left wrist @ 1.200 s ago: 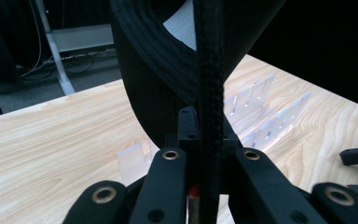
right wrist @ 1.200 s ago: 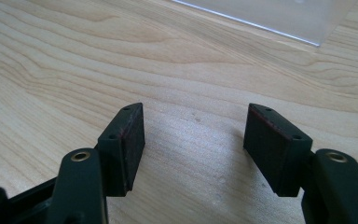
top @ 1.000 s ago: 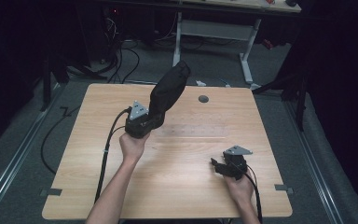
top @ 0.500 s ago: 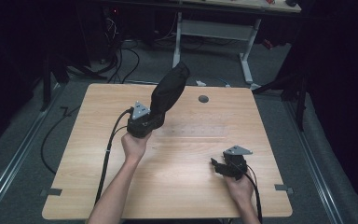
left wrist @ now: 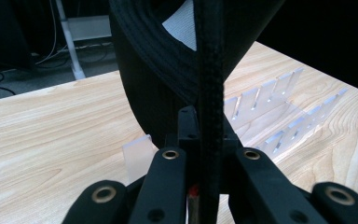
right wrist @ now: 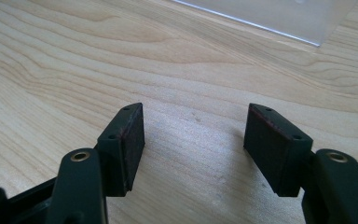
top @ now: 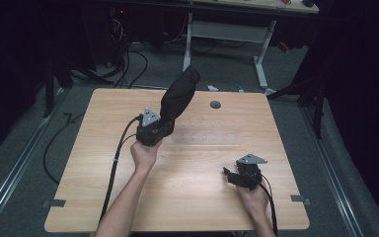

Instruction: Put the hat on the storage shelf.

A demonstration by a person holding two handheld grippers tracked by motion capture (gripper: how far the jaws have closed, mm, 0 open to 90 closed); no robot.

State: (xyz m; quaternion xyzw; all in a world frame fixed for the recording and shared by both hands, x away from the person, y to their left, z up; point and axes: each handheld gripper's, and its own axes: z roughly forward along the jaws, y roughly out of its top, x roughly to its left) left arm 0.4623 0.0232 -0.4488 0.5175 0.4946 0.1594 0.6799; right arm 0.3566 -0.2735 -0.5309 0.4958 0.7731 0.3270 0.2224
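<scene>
While left gripper (left wrist: 200, 154) clamps black bag (top: 178, 96), right gripper (right wrist: 193, 140) gapes empty.

Left gripper (top: 164, 117) with black pouch (top: 178, 95) edged slightly toward person.

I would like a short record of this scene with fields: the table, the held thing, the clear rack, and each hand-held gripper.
table: wooden table with a round hole
held thing: black cloth item, lifted above the table
clear rack: clear slotted rack lying on the table
left hand-held gripper: shut on the black cloth item
right hand-held gripper: open, holding nothing, low over the wood
</scene>
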